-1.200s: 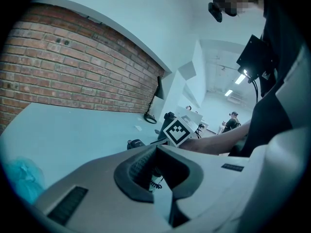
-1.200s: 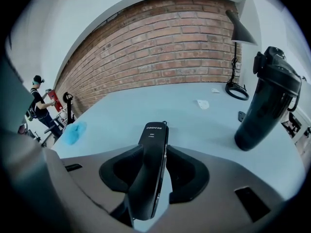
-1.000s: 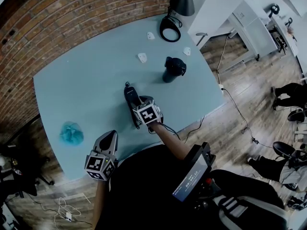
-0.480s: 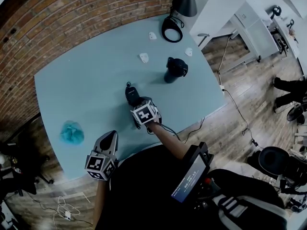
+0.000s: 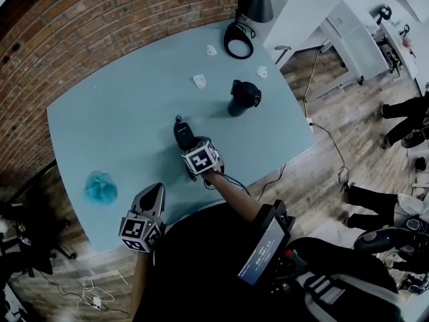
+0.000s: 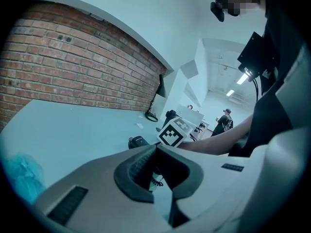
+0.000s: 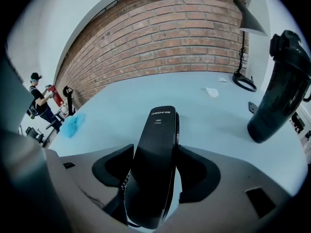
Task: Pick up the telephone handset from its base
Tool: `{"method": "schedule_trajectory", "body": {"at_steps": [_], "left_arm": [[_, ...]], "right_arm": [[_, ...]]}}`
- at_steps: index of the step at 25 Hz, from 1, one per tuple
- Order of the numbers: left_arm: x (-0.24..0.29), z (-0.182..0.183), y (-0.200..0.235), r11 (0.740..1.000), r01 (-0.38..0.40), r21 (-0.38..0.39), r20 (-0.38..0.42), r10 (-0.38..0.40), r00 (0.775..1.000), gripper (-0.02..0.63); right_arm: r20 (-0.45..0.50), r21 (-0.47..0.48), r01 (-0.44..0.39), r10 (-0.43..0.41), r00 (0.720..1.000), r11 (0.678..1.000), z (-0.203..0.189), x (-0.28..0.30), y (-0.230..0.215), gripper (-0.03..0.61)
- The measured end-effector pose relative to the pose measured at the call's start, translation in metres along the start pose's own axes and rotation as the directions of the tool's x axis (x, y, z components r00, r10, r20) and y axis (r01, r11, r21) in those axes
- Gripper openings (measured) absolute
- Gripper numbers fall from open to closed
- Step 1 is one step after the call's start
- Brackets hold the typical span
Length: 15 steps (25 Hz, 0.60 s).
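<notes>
The black telephone handset (image 7: 158, 144) lies lengthwise between the jaws of my right gripper (image 7: 155, 161). The jaws have just been opening and stand wide, with a gap on the handset's left side. From the head view the right gripper (image 5: 190, 145) is over the phone (image 5: 181, 133) in the middle of the light-blue table (image 5: 120, 126). The base under the handset is mostly hidden. A coiled cord (image 6: 156, 179) hangs by the phone (image 6: 138, 141). My left gripper (image 5: 153, 193) is shut with nothing in it, near the table's front edge, and points toward the phone (image 6: 156, 152).
A black shaker bottle (image 5: 241, 97) (image 7: 279, 86) stands just right of the phone. A black desk lamp (image 5: 244, 15) is at the back right corner. A blue crumpled cloth (image 5: 100, 186) lies front left. Small white bits (image 5: 199, 80) lie farther back. A brick wall borders the table.
The right gripper's cube has edged a little to the left over the phone. The left gripper has kept still. People on the floor at the right have moved.
</notes>
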<state>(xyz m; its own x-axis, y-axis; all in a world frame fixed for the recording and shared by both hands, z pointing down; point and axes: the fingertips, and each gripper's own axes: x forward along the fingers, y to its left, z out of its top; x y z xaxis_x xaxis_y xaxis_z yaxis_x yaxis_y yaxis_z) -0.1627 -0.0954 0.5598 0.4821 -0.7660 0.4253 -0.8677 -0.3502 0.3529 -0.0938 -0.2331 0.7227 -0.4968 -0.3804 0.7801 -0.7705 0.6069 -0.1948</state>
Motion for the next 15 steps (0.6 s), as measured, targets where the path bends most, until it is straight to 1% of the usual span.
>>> {"method": "schedule_trajectory", "body": {"at_steps": [2,6,15], "left_arm": [[0.0008,-0.0003,-0.0008,1.000,0.004,0.002,-0.004,-0.004,1.000,0.026],[0.0007,-0.0044,-0.0006,1.000,0.008,-0.006,-0.015,-0.008,1.000,0.026],[-0.0040,-0.0084,0.0025,1.000,-0.003,-0.014,-0.021,0.003,1.000,0.026]], "right_arm": [[-0.001,0.004,-0.007,0.007,1.000,1.000,-0.0005,0.0010,-0.0002,0.282],[-0.001,-0.018,0.004,-0.004,1.000,1.000,-0.0012,-0.0003,-0.0004,0.262],[0.008,-0.059,0.029,-0.029,1.000,0.998,0.0060,-0.0077,-0.0006,0.261]]}}
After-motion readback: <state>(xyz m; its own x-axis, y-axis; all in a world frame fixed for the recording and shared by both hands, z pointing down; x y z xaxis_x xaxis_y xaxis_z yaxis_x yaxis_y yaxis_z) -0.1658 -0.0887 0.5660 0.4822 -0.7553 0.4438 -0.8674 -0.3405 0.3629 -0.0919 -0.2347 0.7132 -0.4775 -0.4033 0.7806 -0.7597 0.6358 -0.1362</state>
